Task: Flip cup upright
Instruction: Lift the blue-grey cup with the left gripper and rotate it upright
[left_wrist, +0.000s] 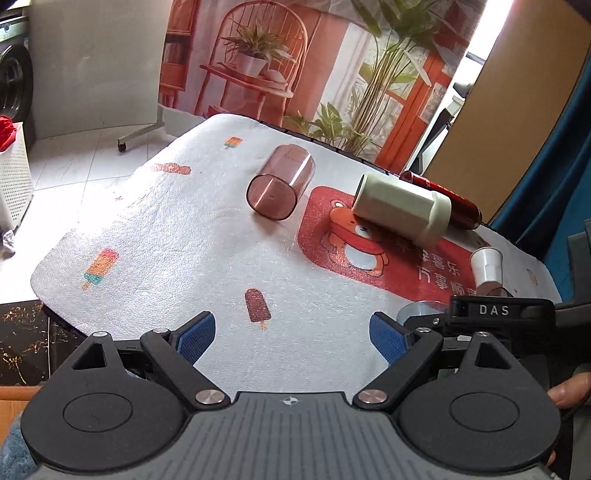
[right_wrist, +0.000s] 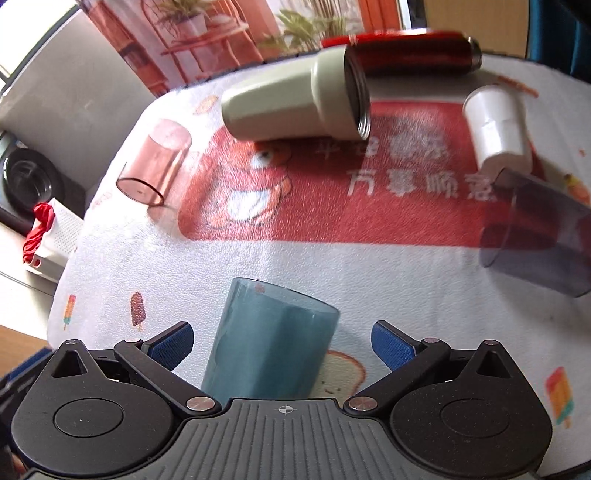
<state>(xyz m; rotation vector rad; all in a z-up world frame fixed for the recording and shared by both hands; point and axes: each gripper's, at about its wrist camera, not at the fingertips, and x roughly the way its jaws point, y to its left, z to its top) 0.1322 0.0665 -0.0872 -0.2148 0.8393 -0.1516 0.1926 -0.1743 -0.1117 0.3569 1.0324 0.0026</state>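
Observation:
A clear blue cup (right_wrist: 271, 341) stands between the spread fingers of my right gripper (right_wrist: 282, 345), which is open and not touching it. A clear pink cup (left_wrist: 281, 181) lies on its side on the white mat (left_wrist: 184, 236); it also shows in the right wrist view (right_wrist: 155, 166). A cream tumbler (left_wrist: 400, 207) lies on its side, also seen in the right wrist view (right_wrist: 295, 99). A white paper cup (right_wrist: 496, 127) and a dark smoky cup (right_wrist: 537, 236) lie on their sides at right. My left gripper (left_wrist: 291, 338) is open and empty above the mat's near edge.
A red bottle (left_wrist: 447, 199) lies behind the tumbler at the mat's far edge. The right gripper's body (left_wrist: 498, 314) sits at the right in the left wrist view. A white basket (left_wrist: 11, 173) stands on the floor at left. A printed backdrop (left_wrist: 295, 66) hangs behind the table.

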